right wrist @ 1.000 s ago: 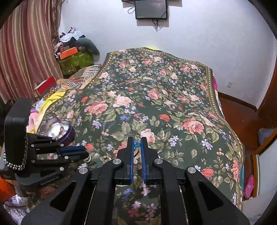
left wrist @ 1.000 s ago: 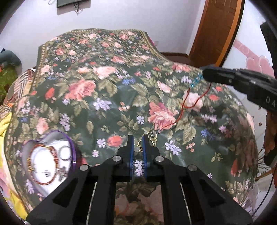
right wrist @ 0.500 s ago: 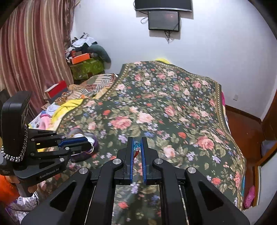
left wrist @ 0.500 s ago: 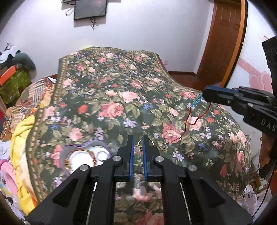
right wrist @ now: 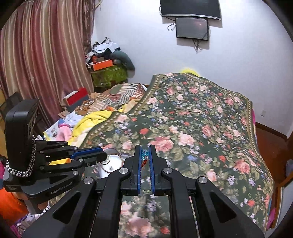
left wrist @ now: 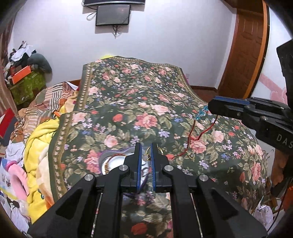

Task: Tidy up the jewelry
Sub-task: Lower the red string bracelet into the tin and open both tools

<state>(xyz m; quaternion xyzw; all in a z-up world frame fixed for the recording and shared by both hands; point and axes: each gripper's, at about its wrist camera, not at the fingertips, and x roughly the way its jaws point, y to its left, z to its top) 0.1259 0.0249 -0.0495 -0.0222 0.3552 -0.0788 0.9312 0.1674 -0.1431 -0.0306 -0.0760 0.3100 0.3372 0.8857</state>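
Note:
A red string necklace (left wrist: 190,135) hangs over the floral bedspread (left wrist: 142,109), stretched between both grippers. My left gripper (left wrist: 145,146) is shut on its gold ring end (left wrist: 147,154). My right gripper (right wrist: 145,148) is shut on its blue beaded end (right wrist: 144,153), and appears at the right of the left wrist view, right gripper (left wrist: 210,106), with the blue beads (left wrist: 200,113) beside its tip. A small pendant (left wrist: 191,155) dangles low on the string. A purple heart-shaped tray (left wrist: 109,153) with a white inside lies just under the left gripper and holds a beaded bracelet (left wrist: 107,165). The left gripper (right wrist: 104,155) hovers over the tray (right wrist: 113,162).
A yellow blanket (left wrist: 42,135) and piled clothes lie along the bed's left side. Boxes and a green bundle (right wrist: 109,73) stand in the far corner by the curtain (right wrist: 45,64). A wooden door (left wrist: 245,45) is at the right and two screens (left wrist: 112,14) hang on the wall.
Both grippers have risen and shifted left with the necklace between them. The heart-shaped tray, earlier off to the lower left, now sits directly under the left gripper.

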